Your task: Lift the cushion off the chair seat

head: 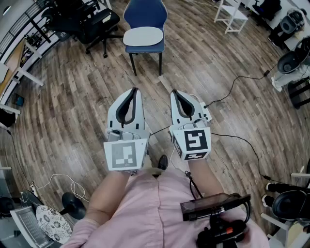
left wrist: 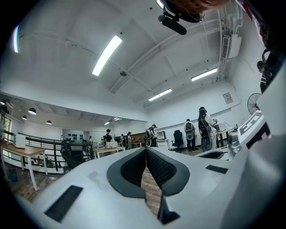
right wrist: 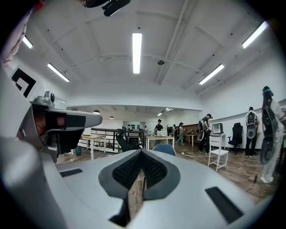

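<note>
A pale oval cushion (head: 143, 36) lies on the seat of a blue chair (head: 145, 13) at the top of the head view, well ahead of both grippers. My left gripper (head: 134, 90) is held over the wooden floor, jaws together at the tips, nothing in them. My right gripper (head: 174, 91) hangs beside it, also shut and empty. In the right gripper view the chair's blue back (right wrist: 166, 149) peeks just above the closed jaws (right wrist: 141, 152). The left gripper view shows its shut jaws (left wrist: 146, 150) and the room beyond; the chair is not seen there.
Black office chairs (head: 94, 22) stand left of the blue chair. A white stool (head: 231, 14) is at the upper right. Cables (head: 232, 87) trail across the floor on the right. Several people (left wrist: 203, 129) stand by desks far off. A white chair (right wrist: 218, 157) stands to the right.
</note>
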